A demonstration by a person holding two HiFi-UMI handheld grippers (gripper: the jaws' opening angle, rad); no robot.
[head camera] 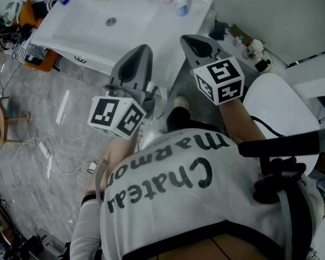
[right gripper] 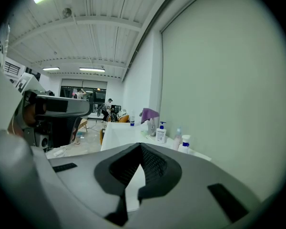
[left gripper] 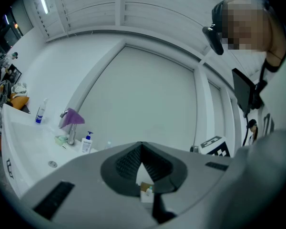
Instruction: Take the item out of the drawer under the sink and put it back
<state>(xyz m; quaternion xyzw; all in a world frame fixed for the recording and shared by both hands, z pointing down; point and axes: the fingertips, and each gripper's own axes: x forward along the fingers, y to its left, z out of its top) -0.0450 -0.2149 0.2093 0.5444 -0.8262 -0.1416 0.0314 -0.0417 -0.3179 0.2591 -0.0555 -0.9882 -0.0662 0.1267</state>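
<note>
In the head view, the left gripper (head camera: 142, 52) and the right gripper (head camera: 190, 40) are held side by side above the person's white shirt (head camera: 179, 199), and both point toward the white sink (head camera: 92, 28). Several bottles (head camera: 181, 1) stand along the sink's far rim. Below the near rim, the drawer front (head camera: 100, 64) with its dark handle (head camera: 80, 60) sits flush with the cabinet. The item shows in no view, so we cannot tell where it lies. A grey stone floor (head camera: 54, 107) lies to the left, with a small wooden stool (head camera: 2, 124) on it. In the left gripper view, the jaws are closed tip to tip and nothing is held between them. Beyond them the sink lies at the left, with a purple cloth (left gripper: 72, 118) draped over the tap and a pump bottle (left gripper: 87, 142) just beside it. The marker cube (left gripper: 215, 146) of the right gripper shows at the right. In the right gripper view, the jaws are likewise closed and empty, and they are aimed level along the sink and its row of bottles against the plain wall (right gripper: 219, 80).
</note>
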